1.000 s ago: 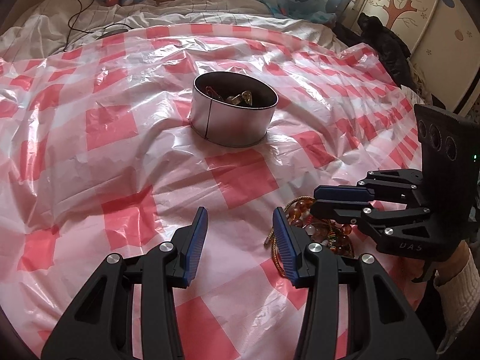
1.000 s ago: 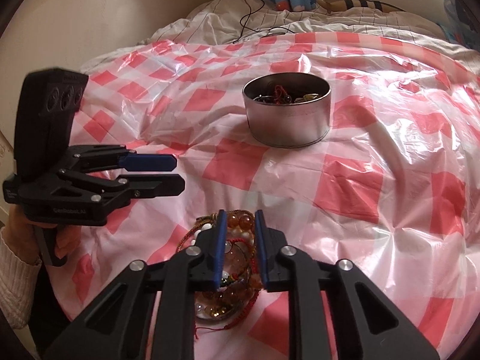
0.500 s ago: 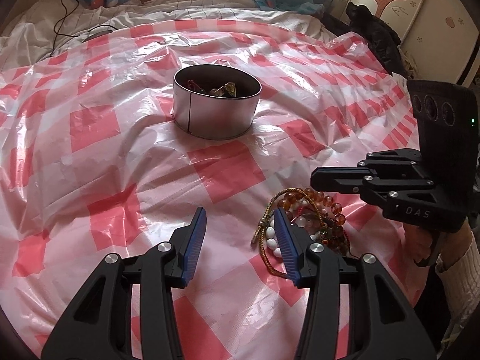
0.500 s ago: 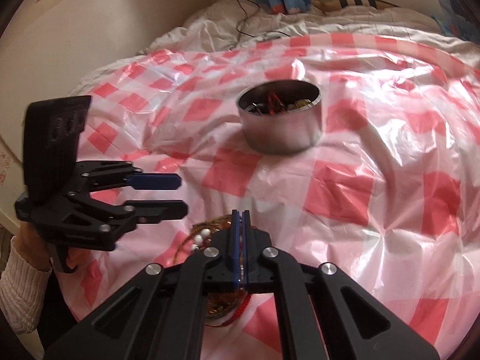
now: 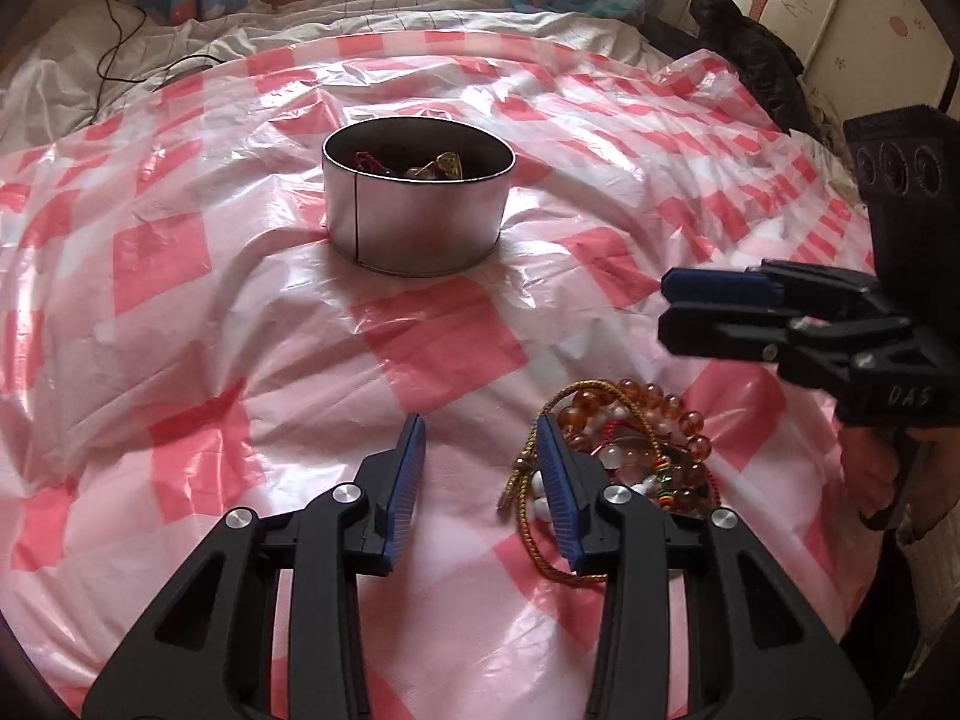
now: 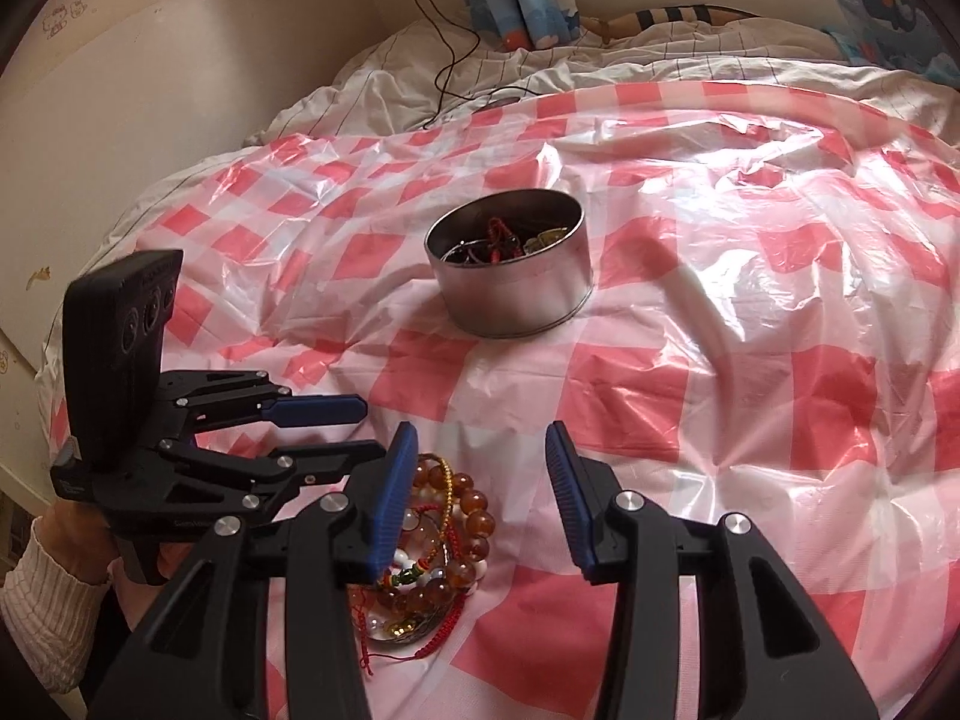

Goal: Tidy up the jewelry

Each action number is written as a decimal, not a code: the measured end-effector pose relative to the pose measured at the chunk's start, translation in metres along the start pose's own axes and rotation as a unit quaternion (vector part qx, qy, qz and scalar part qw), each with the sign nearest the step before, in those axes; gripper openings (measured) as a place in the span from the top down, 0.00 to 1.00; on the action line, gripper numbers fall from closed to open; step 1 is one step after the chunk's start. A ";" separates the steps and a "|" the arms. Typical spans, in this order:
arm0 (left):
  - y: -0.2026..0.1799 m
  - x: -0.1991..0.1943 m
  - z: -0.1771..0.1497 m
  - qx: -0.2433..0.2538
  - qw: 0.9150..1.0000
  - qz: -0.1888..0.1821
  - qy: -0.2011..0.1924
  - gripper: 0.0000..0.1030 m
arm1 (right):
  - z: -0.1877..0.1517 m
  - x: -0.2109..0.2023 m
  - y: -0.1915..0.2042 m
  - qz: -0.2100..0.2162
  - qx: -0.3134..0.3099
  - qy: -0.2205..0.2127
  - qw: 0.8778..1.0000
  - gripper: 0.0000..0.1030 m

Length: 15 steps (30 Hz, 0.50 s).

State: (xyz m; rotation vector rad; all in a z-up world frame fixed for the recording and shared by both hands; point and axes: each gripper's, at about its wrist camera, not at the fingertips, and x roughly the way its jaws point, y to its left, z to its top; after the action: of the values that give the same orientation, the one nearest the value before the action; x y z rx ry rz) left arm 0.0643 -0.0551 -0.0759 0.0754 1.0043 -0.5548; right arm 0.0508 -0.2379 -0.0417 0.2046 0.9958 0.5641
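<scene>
A pile of bead bracelets and cords [image 5: 636,438] lies on the red-checked plastic sheet [image 5: 240,324]; it also shows in the right wrist view [image 6: 438,546]. A round metal tin [image 5: 417,204] with jewelry inside stands farther back, also in the right wrist view [image 6: 510,264]. My left gripper [image 5: 480,468] is open and empty, its right finger at the pile's left edge. My right gripper [image 6: 480,492] is open and empty, above the pile's right side; it also shows in the left wrist view [image 5: 708,312].
The sheet covers a bed with white bedding [image 6: 540,72] behind it. A black cable [image 6: 438,60] runs over the bedding at the back. Dark clothing [image 5: 750,54] and a cupboard stand at the right. A wall [image 6: 150,90] runs along the left.
My right gripper was shut half a second ago and has opened wide, holding nothing. It has lifted away from the pile. The left gripper stays open by the pile.
</scene>
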 end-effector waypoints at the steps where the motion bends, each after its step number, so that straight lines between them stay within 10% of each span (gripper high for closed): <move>1: -0.001 0.001 0.000 0.007 1.000 0.004 0.004 0.65 | 0.000 -0.001 -0.001 0.000 0.002 -0.002 1.000 0.57; 9: -0.020 0.005 -0.005 0.085 0.990 0.109 0.003 0.65 | 0.001 -0.002 -0.001 -0.002 0.007 -0.004 1.000 0.57; 15: -0.023 0.005 -0.006 0.096 0.992 0.084 0.009 0.75 | 0.001 -0.001 -0.002 -0.003 0.009 -0.004 1.000 0.57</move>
State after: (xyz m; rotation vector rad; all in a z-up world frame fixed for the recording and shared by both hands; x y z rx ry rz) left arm 0.0511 -0.0750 -0.0793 0.3328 0.9502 -0.4958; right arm 0.0514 -0.2398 -0.0410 0.2201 0.9945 0.5495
